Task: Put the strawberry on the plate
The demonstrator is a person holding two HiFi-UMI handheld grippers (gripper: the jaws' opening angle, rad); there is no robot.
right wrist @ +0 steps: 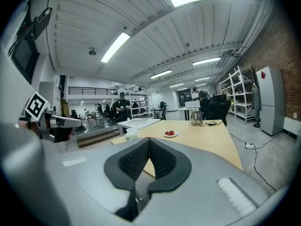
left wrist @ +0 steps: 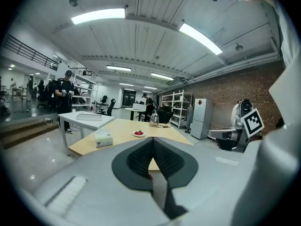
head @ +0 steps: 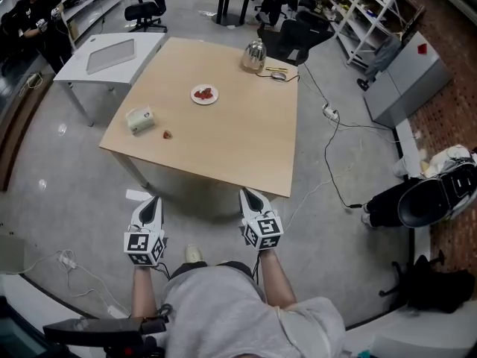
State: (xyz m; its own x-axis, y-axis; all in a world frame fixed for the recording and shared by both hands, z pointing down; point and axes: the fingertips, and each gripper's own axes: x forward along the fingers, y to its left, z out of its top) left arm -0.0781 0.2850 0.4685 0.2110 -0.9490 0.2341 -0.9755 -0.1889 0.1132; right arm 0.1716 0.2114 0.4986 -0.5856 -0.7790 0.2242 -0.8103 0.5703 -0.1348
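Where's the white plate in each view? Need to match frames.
Head view: white plate upper centre, on the far half of the table.
Left gripper view: plate just left of centre.
Right gripper view: plate just right of centre.
Shared landmark: kettle near the table's far edge, beyond the plate.

on my head view the light wooden table (head: pixel 238 144) fills the upper middle. a white plate (head: pixel 195 95) holding red berries sits toward its far side. near the left edge i see a tissue box (head: pixel 139 119), and just right of it a lone strawberry (head: pixel 168 134) on bare wood. at the top edge stands a shiny kettle (head: pixel 254 55), with a small flat object (head: pixel 278 74) beside it.
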